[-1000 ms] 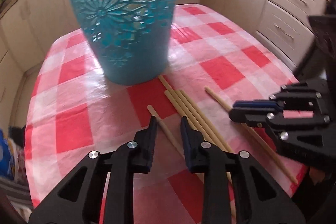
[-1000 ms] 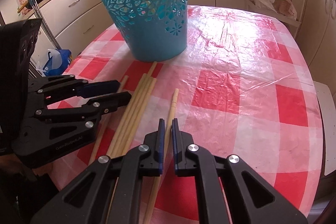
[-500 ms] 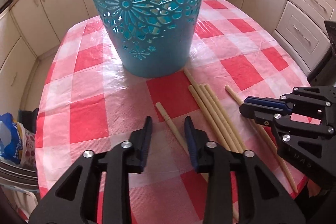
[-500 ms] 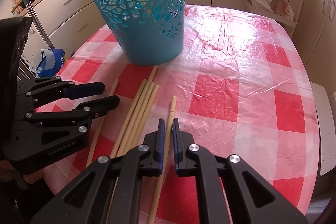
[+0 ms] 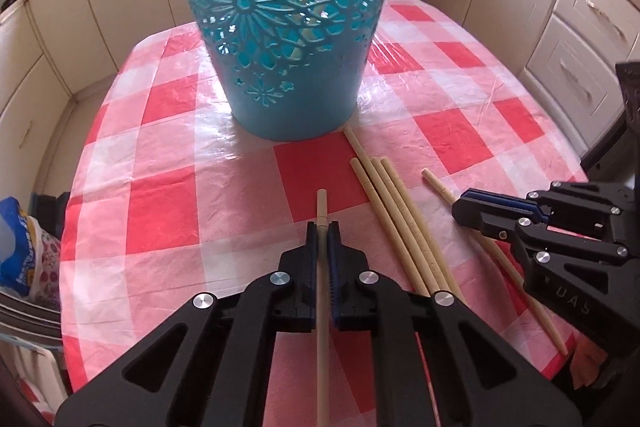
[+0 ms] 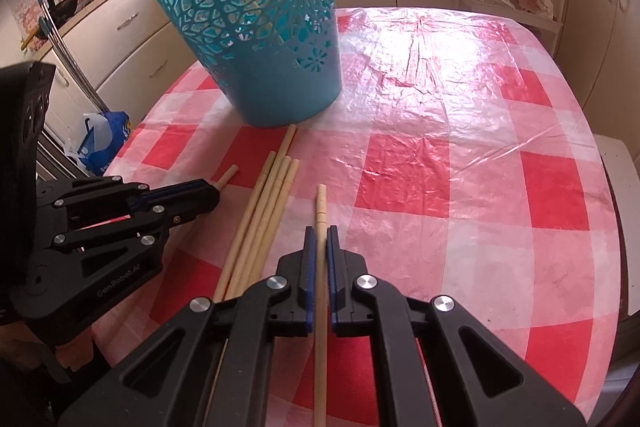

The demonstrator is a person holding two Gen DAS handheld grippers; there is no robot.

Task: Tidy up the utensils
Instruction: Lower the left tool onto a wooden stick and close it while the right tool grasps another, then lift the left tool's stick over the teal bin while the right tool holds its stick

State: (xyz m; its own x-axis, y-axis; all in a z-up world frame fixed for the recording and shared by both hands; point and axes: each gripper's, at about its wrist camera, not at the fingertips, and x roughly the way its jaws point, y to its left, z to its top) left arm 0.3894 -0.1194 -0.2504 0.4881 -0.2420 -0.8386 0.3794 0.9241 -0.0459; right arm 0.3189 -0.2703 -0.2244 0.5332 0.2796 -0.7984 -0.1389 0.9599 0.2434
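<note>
Wooden chopsticks lie loose beside the blue basket [image 5: 288, 27], awaiting collection. Left gripper [image 5: 322, 227] jaws have just closed on one chopstick [image 5: 322, 199]; right gripper [image 6: 318, 231] clamps another chopstick [image 6: 321, 199], ready for lifting.

Left gripper [image 5: 322, 227] jaws just closed onto chopstick [image 5: 322, 203]; chopstick seemingly lifted, swung straight.

Six pale wooden chopsticks [image 5: 394, 215] are lying near the table's front edge, four bunched together, pointing toward the perforated teal basket [image 5: 280, 27] that is standing upright farther back on the table.
</note>
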